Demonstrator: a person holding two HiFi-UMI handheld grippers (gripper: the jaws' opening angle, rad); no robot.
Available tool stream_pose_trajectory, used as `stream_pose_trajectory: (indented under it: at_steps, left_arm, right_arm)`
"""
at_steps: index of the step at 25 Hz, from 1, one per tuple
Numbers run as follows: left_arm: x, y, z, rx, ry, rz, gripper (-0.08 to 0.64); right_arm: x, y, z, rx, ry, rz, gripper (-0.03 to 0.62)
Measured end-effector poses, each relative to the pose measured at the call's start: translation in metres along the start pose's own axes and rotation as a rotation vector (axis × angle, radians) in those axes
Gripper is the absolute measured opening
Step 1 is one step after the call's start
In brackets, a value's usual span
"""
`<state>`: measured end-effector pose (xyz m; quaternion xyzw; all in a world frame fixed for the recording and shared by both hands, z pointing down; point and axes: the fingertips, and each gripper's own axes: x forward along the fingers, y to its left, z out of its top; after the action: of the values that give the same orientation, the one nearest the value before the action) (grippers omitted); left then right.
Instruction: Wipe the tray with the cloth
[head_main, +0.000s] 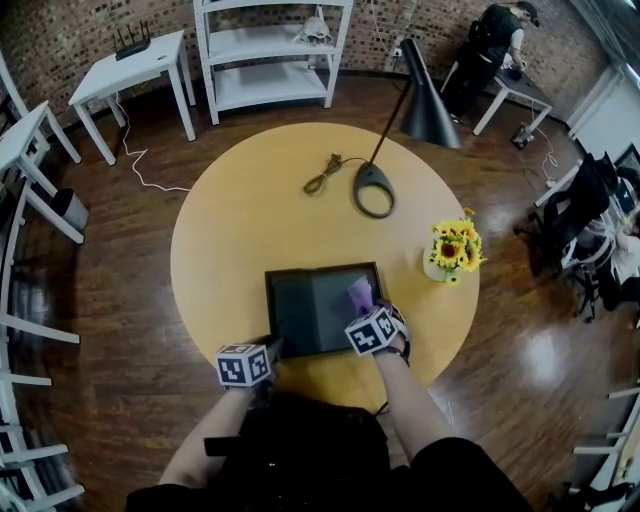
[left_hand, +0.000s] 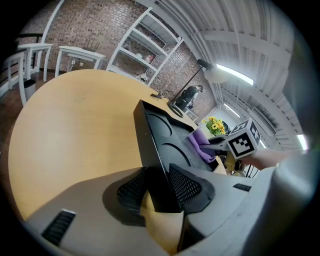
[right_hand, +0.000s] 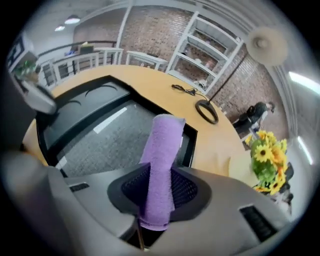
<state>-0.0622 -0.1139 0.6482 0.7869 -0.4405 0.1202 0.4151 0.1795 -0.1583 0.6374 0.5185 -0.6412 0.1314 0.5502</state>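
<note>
A black rectangular tray (head_main: 318, 312) lies on the round wooden table (head_main: 250, 220) close to the near edge. My left gripper (head_main: 266, 352) is shut on the tray's near-left rim (left_hand: 152, 165), its pads (left_hand: 184, 186) pressing on both sides of the wall. My right gripper (head_main: 372, 308) is shut on a folded purple cloth (right_hand: 161, 160), which sticks out past the jaws over the tray's right end (right_hand: 100, 135). The same cloth (head_main: 360, 294) shows in the head view and, further off, in the left gripper view as the purple cloth (left_hand: 200, 142).
A black floor-style lamp (head_main: 420, 100) with its ring base (head_main: 374, 190) stands on the far side of the table, next to a coiled cord (head_main: 324, 176). A pot of sunflowers (head_main: 455, 250) sits at the right edge. White shelves (head_main: 272, 50) and side tables stand beyond.
</note>
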Motion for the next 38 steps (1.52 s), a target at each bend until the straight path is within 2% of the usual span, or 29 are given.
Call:
stream_pose_trajectory:
  at_steps: [3,6,9,11,15,19,24,30,35,38]
  left_arm:
    - [0.001,0.0,-0.001,-0.004,0.002,0.002,0.132]
    - [0.002,0.001,0.001,-0.003,0.004,0.008,0.132]
    - [0.003,0.001,0.002,0.011,0.017,0.023,0.132]
    - [0.003,-0.001,0.002,0.036,0.031,0.031,0.132]
    - [0.003,-0.002,0.005,0.058,0.042,0.041,0.132]
    - [0.004,-0.003,0.004,0.053,0.034,0.047,0.132]
    - [0.002,-0.003,0.006,0.067,0.037,0.05,0.132]
    - [0.002,-0.001,0.006,0.056,0.039,0.053,0.132]
    - [0.001,0.003,0.004,0.042,0.038,0.057,0.132]
    - [0.001,0.003,0.005,0.036,0.039,0.056,0.132]
  right_arm:
    - [0.002,0.007,0.0,0.114,-0.013,0.12,0.1]
    - [-0.011,0.041,0.021,0.186,-0.111,0.296,0.098]
    - [-0.025,0.085,0.025,0.285,-0.088,0.473,0.098]
    - [-0.032,0.109,0.025,0.306,-0.06,0.533,0.098]
    - [-0.031,0.126,0.018,0.269,-0.024,0.506,0.098]
    - [-0.028,0.129,0.025,0.204,-0.058,0.479,0.098]
    - [-0.026,0.123,0.018,0.182,-0.05,0.471,0.1]
    - [-0.021,0.091,0.003,0.144,-0.047,0.405,0.1]
    - [-0.016,0.059,-0.016,0.114,-0.041,0.316,0.1]
    - [-0.014,0.047,-0.021,0.12,-0.042,0.298,0.1]
